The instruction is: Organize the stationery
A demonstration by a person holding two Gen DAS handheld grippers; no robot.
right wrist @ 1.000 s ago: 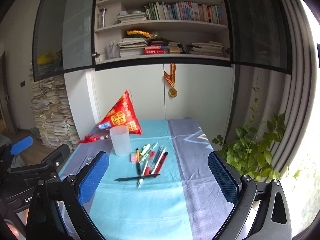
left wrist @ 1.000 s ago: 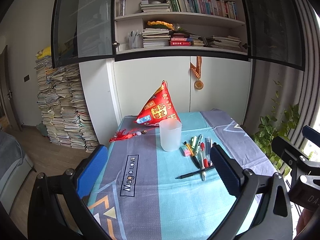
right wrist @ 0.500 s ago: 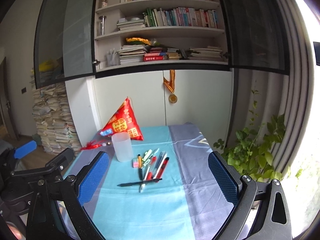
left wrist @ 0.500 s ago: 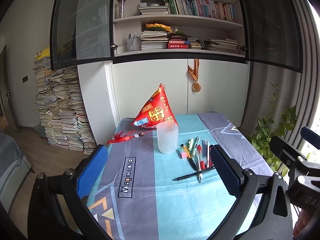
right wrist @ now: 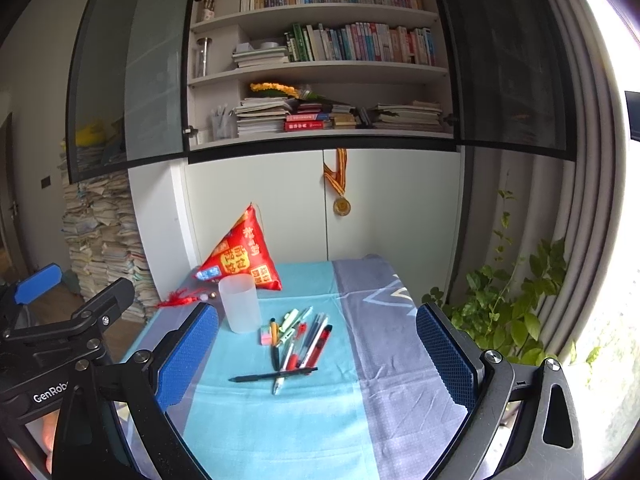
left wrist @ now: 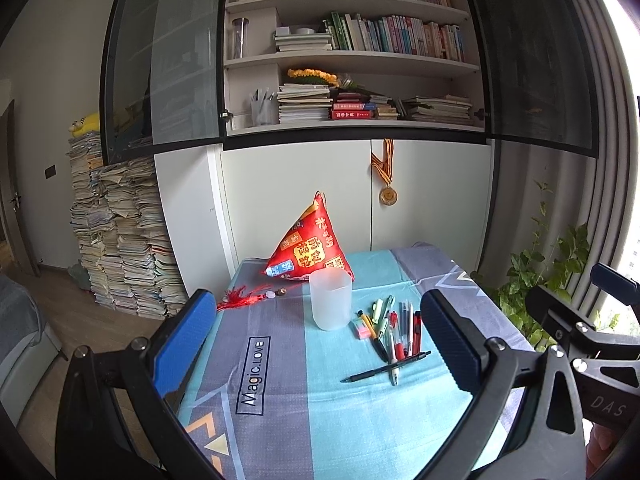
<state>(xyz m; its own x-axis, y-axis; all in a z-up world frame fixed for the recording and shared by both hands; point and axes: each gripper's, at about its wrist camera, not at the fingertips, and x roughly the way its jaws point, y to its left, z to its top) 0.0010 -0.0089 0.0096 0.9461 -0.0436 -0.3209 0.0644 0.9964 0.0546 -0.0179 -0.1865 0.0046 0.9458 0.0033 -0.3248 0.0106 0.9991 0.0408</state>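
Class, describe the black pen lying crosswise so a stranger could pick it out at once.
Start at the frosted cup on the tablecloth. Beside it lies a cluster of pens. At the cluster's near end, the black pen alone lies sideways across the others.

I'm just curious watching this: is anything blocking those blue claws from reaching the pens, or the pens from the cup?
Nothing visible does. Both grippers, left and right, hover open above bare cloth before the pens. The cup stands upright just beside them, apparently empty.

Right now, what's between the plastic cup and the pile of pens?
Only a pink eraser, beside the frosted cup and touching the pens; the right wrist view shows it best.
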